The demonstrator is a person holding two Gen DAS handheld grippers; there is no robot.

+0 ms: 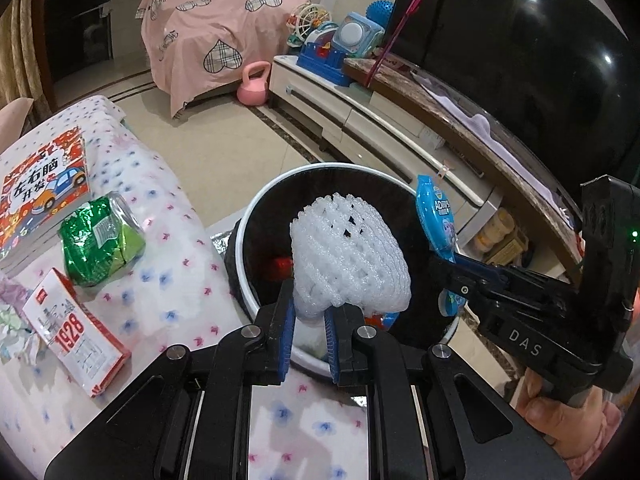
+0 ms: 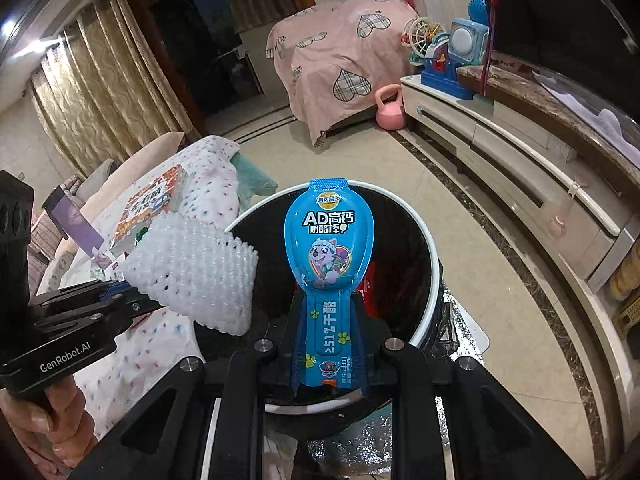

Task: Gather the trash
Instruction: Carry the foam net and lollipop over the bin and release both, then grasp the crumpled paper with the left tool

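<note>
1. Left wrist view: we see left tongs (image 1: pixel 310 316) clamped on white foam net (image 1: pixel 348 256) above the bin (image 1: pixel 256 216).
2. Right tongs (image 2: pixel 330 316) grip blue wrapper (image 2: pixel 329 240) over the same bin, beside the tabletop (image 1: pixel 168 208) edge.

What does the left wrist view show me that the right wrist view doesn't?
Only the left wrist view shows the crumpled green foil packet and the red-and-white "1928" paper pack lying on the floral cloth.

Only the right wrist view shows the printed face of the blue cheese-stick wrapper and the gold curtains.

Both show the round white-rimmed trash bin, with the left gripper shut on the white foam fruit net and the right gripper shut on the wrapper, both held over the bin.
</note>
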